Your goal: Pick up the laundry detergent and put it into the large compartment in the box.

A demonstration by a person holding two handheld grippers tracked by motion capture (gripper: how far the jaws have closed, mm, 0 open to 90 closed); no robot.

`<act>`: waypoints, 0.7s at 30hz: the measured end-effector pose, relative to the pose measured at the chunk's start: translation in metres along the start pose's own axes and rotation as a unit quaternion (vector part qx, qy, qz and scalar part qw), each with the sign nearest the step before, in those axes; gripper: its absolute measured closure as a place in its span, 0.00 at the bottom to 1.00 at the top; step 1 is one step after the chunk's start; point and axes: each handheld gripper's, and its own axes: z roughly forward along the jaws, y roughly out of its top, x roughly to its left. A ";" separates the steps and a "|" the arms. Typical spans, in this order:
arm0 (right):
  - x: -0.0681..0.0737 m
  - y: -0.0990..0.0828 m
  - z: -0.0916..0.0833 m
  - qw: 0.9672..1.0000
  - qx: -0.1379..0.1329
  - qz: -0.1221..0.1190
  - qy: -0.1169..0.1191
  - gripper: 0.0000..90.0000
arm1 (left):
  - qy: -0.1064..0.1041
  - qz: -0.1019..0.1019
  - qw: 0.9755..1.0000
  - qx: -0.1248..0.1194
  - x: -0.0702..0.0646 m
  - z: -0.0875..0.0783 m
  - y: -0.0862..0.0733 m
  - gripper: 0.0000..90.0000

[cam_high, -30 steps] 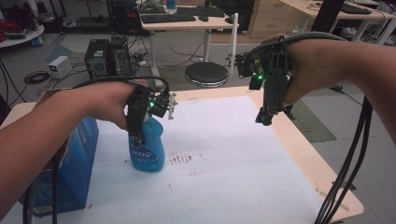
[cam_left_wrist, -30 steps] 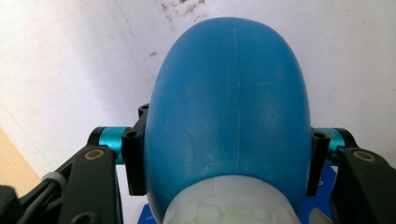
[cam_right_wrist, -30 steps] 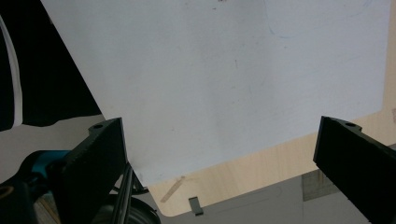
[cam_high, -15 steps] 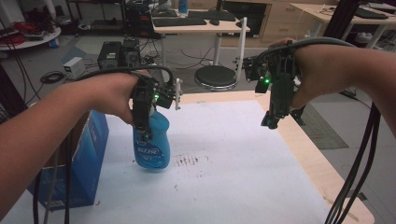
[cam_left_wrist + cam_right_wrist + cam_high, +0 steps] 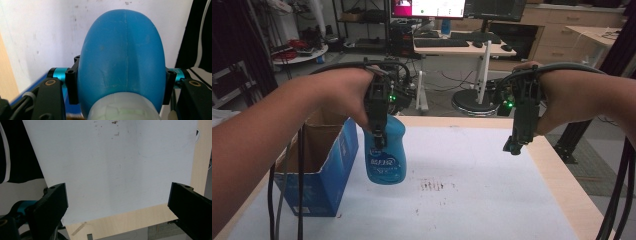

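Blue bottle (image 5: 385, 152) lifted off the table since earlier | left gripper (image 5: 378, 137) pinches its neck, beside the open cardboard box (image 5: 319, 172) | right gripper (image 5: 515, 142) spread, idle.

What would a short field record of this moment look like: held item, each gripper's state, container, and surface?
held item: blue bottle, upright, clear of the table
left gripper: shut on the bottle's upper part, one jaw on each side
right gripper: jaws wide apart with nothing between them, hanging above the table's right side
container: open blue box at the table's left edge, just left of the bottle
surface: white table with a patch of dark specks near the middle
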 end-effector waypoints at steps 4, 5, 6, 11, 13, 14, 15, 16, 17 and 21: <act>0.001 0.000 0.000 1.000 -0.002 -0.009 -0.004 0.02 | 0.001 -0.045 0.999 0.007 -0.003 -0.012 -0.009 0.42; 0.001 0.000 0.000 1.000 -0.002 -0.010 -0.006 0.02 | -0.001 -0.059 0.998 0.007 -0.003 -0.015 -0.012 0.42; 0.001 0.000 -0.001 1.000 -0.004 -0.012 -0.008 0.02 | -0.002 -0.070 0.998 0.007 -0.003 -0.018 -0.014 0.42; 0.004 0.001 -0.003 1.000 -0.012 -0.016 -0.013 0.02 | -0.016 -0.133 0.991 -0.008 0.000 -0.033 -0.031 0.42; 0.005 0.001 -0.004 1.000 -0.013 -0.017 -0.013 0.02 | -0.015 -0.156 0.988 -0.014 0.000 -0.039 -0.038 0.42; 0.006 0.001 -0.004 1.000 -0.013 -0.017 -0.013 0.02 | -0.015 -0.161 0.987 -0.015 0.001 -0.044 -0.041 0.42; 0.006 0.001 -0.004 1.000 -0.012 -0.018 -0.013 0.02 | -0.013 -0.172 0.985 -0.018 0.002 -0.048 -0.044 0.42; 0.007 0.001 -0.004 1.000 -0.011 -0.018 -0.013 0.02 | -0.011 -0.183 0.983 -0.022 0.002 -0.051 -0.048 0.42; 0.007 0.002 -0.004 1.000 -0.009 -0.017 -0.013 0.02 | -0.011 -0.192 0.981 -0.024 0.003 -0.055 -0.050 0.42; 0.009 0.003 -0.004 1.000 -0.009 -0.017 -0.012 0.02 | -0.012 -0.232 0.972 -0.034 0.006 -0.070 -0.063 0.42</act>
